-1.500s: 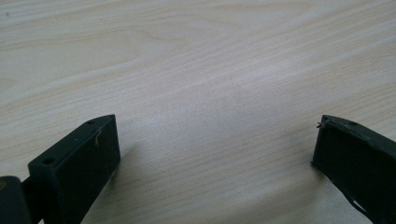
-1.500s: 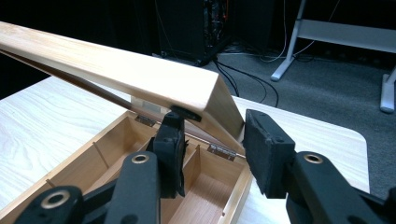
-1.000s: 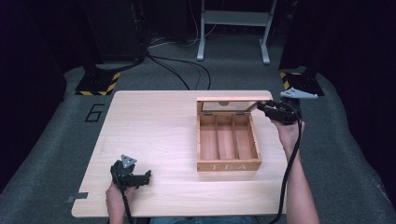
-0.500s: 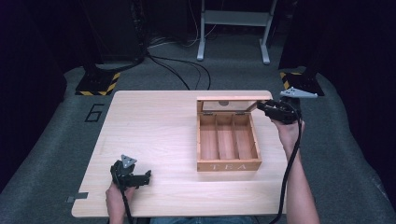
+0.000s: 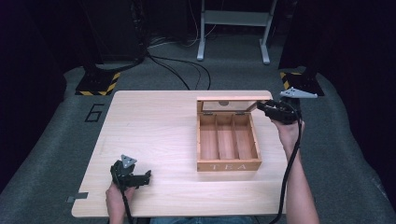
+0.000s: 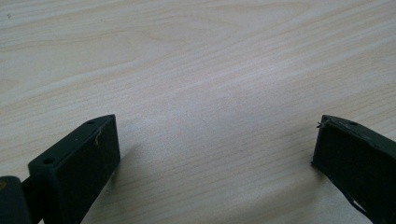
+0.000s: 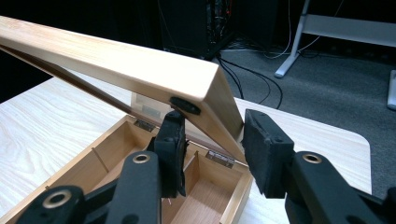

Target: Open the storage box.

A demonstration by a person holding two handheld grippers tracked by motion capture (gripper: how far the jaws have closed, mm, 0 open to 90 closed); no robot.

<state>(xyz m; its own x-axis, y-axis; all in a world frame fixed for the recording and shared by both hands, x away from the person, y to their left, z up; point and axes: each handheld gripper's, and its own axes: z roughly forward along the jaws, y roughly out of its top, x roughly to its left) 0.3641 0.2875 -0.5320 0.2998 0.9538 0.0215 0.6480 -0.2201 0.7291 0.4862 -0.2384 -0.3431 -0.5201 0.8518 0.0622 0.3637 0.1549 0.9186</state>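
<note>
A wooden tea box (image 5: 228, 164) with three bare compartments stands right of the table's middle. Its hinged lid (image 5: 229, 99) is raised at the back and leans over the box. My right gripper (image 5: 262, 107) is at the lid's right end. In the right gripper view the lid's corner (image 7: 219, 100) sits between the jaws, one under the lid and one outside it, over the box's wall (image 7: 236, 203). My left gripper (image 5: 140, 179) rests near the table's front left. Its jaws stand wide open over bare wood (image 6: 215, 93), holding nothing.
The light wooden table (image 5: 154, 126) stands on grey carpet. Black stands with yellow-black striped bases (image 5: 95, 83) flank the far corners, a white metal frame (image 5: 233, 21) is behind, and cables (image 5: 187, 70) run across the floor. A cable trails from the right gripper along the forearm.
</note>
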